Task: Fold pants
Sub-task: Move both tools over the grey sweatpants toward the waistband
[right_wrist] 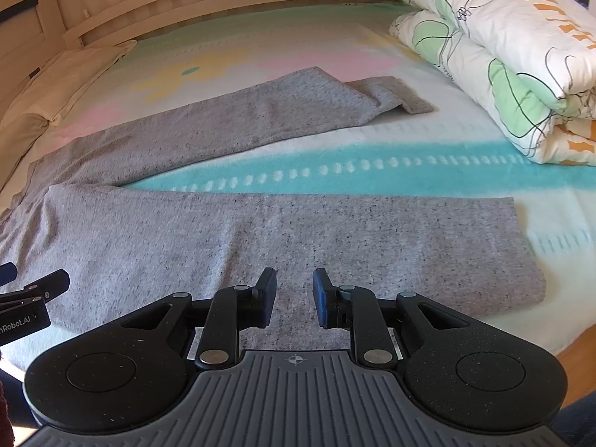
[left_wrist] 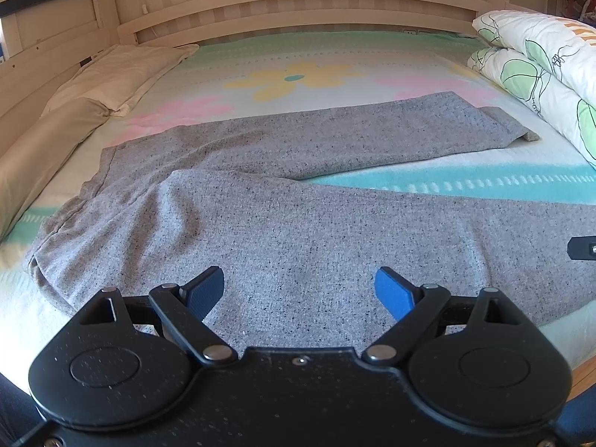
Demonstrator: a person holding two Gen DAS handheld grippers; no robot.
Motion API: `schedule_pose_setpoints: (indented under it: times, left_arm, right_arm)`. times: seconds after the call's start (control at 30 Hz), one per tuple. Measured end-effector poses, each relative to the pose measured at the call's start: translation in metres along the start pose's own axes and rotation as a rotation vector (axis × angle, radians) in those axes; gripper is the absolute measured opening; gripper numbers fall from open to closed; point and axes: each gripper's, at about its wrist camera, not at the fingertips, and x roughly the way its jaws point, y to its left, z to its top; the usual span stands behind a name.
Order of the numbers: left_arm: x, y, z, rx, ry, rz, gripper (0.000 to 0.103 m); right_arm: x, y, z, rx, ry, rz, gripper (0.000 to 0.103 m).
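Bed [left_wrist: 335, 56] with flowered sheet; grey pants [left_wrist: 260, 216] spread flat across it, legs splayed apart toward the folded quilt [right_wrist: 503, 48]. Left gripper [left_wrist: 298, 290], jaws wide apart, and right gripper [right_wrist: 294, 294], jaws narrowly apart, both empty above the near leg.

Near leg of the pants [left_wrist: 298, 231] cut by the right edge — folded quilt [right_wrist: 503, 56] likewise, partly cropped

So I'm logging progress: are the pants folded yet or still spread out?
Spread out: the pants lie flat on the bed, both legs apart, only the far cuff turned over.
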Motion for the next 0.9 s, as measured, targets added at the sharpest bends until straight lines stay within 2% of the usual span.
schedule_pose_setpoints:
  times: [0.17, 0.33, 0.57, 0.7, 0.9]
  left_arm:
    - [0.000, 0.002, -0.002, 0.016, -0.004, 0.016, 0.089]
    - [0.005, 0.014, -0.004, -0.005, 0.026, 0.024, 0.089]
    - [0.011, 0.042, 0.001, -0.049, 0.052, 0.046, 0.089]
    - [0.018, 0.062, 0.010, -0.061, 0.083, 0.055, 0.087]
    - [0.029, 0.103, 0.041, -0.053, 0.078, 0.115, 0.087]
  right_arm:
    - [0.001, 0.002, -0.001, -0.005, 0.003, -0.002, 0.021]
    - [0.004, 0.006, 0.002, -0.011, 0.019, 0.000, 0.021]
    - [0.007, 0.029, 0.016, -0.047, 0.045, 0.054, 0.021]
    - [0.005, 0.049, 0.032, -0.096, 0.047, 0.104, 0.021]
    - [0.015, 0.078, 0.064, -0.184, 0.022, 0.134, 0.021]
